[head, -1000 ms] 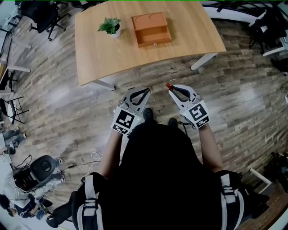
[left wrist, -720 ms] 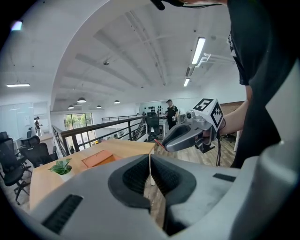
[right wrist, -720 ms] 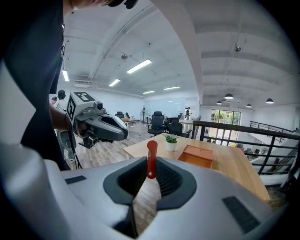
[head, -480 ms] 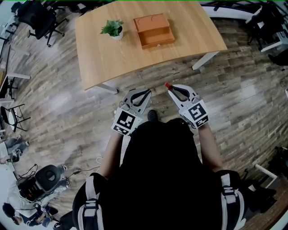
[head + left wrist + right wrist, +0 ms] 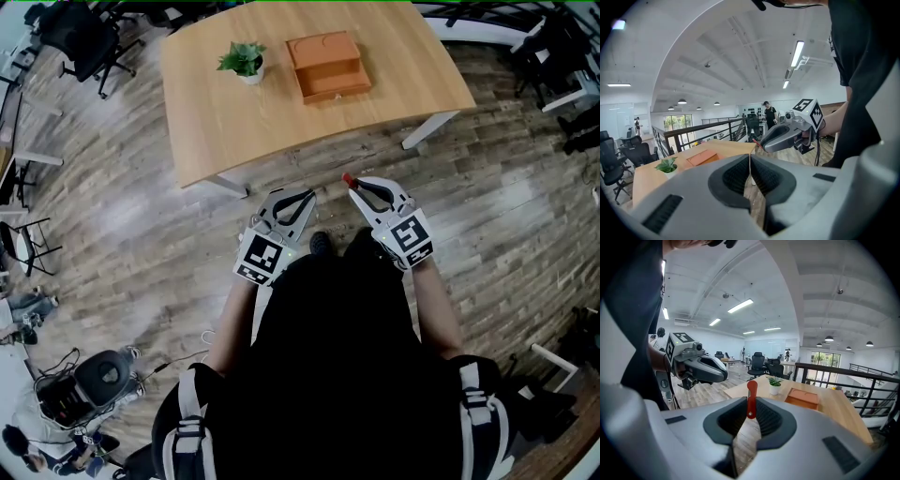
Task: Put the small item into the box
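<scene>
The right gripper (image 5: pixel 353 187) is pinching the red item (image 5: pixel 751 399), which is pointing out past its part-closed jaws, well short of the box (image 5: pixel 328 64) ahead, while the left gripper (image 5: pixel 302 195), jaws shut and empty, is hanging no nearer.

Open floor (image 5: pixel 141 216) up to the table (image 5: pixel 281 127), bare top before the box (image 5: pixel 328 66) (potted plant (image 5: pixel 246 62) just left)

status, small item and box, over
Right hand-held gripper shut on small red item. Left hand-held gripper shut, empty. Box on table ahead, potted plant beside it.
</scene>
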Demonstrator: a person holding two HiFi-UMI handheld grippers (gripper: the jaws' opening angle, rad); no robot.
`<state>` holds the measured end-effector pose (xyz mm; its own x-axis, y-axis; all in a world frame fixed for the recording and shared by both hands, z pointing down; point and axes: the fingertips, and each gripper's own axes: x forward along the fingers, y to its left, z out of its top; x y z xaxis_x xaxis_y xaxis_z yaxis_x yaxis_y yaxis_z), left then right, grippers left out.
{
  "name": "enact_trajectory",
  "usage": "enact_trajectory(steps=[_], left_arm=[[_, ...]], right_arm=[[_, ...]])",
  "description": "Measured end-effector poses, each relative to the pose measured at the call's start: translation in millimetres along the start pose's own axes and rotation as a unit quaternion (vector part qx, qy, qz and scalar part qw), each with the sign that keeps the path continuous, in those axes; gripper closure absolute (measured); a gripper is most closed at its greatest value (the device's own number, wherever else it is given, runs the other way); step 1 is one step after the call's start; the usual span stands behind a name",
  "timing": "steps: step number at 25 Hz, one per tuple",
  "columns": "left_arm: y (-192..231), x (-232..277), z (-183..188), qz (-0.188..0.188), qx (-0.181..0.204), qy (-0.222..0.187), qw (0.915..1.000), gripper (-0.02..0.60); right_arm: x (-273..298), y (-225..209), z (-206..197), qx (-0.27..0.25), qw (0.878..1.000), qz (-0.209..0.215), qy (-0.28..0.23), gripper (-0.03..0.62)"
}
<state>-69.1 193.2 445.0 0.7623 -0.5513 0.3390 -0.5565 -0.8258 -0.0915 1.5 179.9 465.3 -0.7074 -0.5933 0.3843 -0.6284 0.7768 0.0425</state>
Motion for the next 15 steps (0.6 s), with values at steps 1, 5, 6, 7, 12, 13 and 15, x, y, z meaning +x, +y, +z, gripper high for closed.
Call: enact_trajectory(steps=[1,5,6,7,12,13,15], left_arm=[[0.7,-1.2,-1.0,0.0,0.0,0.0,1.0,0.554],[2.7,-6.9,-2.6,0.007,-0.006,-0.002,1.0,0.554],[4.4,-9.0,-2.8,0.01,-0.008,-0.003,0.9999,0.554],[6.3,-10.7,-3.3,0.014,-0.01,-0.003,0.9998,0.554],[12.2,-19.0,-13.5,0.035,-0.021,0.0,0.9992,0.554],[13.7,-20.6,-15.1,0.041,-0.024,0.0,0.9989,0.555],[18.7,-22.9,-16.7,0.053,-0.029,0.001,0.9982,0.554]], right_arm=[[1.3,1.5,0.4,-0.001,1.0,0.001,0.0,0.525],[4.8,8.2,-0.9,-0.001,1.0,0.009,0.007,0.525],[6.4,9.4,-1.1,0.0,1.0,0.011,0.011,0.525],[8.3,10.0,-0.8,-0.001,1.0,0.014,0.014,0.525],[20.3,13.5,3.8,-0.011,0.999,0.033,0.011,0.525],[23.1,15.0,5.7,-0.012,0.999,0.039,0.01,0.525],[28.8,16.5,9.4,-0.018,0.998,0.051,0.01,0.525]])
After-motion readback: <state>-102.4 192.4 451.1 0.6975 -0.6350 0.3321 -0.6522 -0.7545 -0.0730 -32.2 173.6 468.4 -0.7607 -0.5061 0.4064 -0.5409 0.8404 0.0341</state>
